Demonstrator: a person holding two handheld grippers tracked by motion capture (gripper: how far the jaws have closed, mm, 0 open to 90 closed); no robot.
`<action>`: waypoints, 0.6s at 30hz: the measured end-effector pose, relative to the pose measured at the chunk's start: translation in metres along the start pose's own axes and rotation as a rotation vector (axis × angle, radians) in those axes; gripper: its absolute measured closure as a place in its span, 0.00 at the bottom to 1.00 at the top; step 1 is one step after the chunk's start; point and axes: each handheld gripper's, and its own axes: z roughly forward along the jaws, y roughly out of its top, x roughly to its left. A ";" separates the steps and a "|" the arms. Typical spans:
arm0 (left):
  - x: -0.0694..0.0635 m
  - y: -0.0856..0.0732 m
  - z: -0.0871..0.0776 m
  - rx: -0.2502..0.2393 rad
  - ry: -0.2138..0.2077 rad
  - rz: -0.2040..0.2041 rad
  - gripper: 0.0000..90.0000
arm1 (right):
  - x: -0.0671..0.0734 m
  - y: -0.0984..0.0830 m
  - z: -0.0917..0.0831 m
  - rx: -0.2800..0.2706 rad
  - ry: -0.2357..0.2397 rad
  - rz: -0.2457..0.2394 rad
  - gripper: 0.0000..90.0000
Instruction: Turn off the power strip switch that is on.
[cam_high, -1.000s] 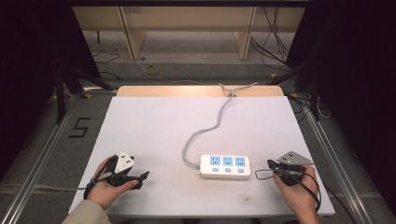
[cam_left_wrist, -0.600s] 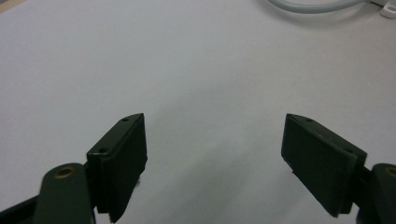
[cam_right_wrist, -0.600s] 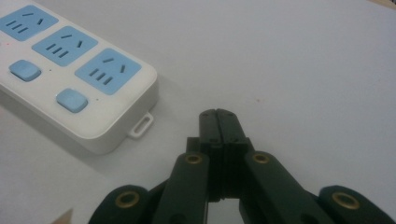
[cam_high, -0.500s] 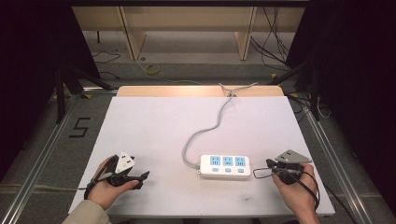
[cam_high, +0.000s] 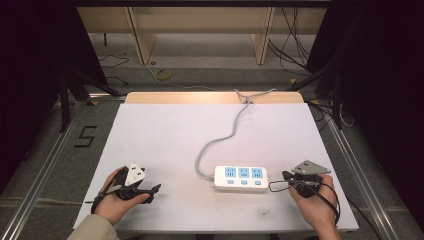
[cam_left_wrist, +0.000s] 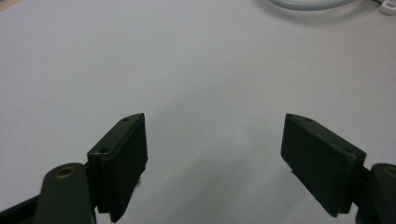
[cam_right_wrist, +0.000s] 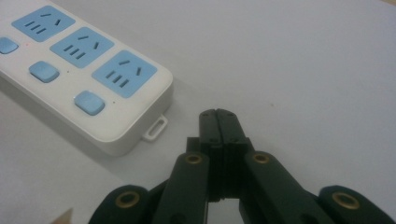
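A: How are the jaws of the right gripper (cam_right_wrist: 218, 114) being held?

B: Pressed flat together with nothing between them, tip being aimed just beside the near corner of the white power strip (cam_right_wrist: 88, 88), close but apart. The left gripper (cam_left_wrist: 212, 158) is being kept wide apart over bare white table (cam_left_wrist: 187, 60), empty.

A: And where is the strip being seen?

B: Lying flat near the front of the table (cam_high: 165, 125), between the two grippers, nearer the right one (cam_high: 286, 176), its grey cable (cam_high: 225, 132) running off to the far edge.

A: Which step is being worked?

B: An approach, seemingly, toward the blue switch buttons (cam_right_wrist: 89, 102). A short advance and a downward press with the closed tip is likely being called for next
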 end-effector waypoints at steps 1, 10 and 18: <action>0.000 0.000 0.000 0.001 -0.001 0.003 0.25 | 0.000 0.000 0.000 0.002 0.002 0.001 1.00; 0.000 0.000 0.000 0.001 -0.001 0.004 0.25 | 0.002 0.003 0.001 0.016 0.021 -0.005 1.00; -0.001 0.000 0.000 0.002 -0.006 0.005 0.26 | 0.003 0.006 0.000 0.020 0.035 -0.008 1.00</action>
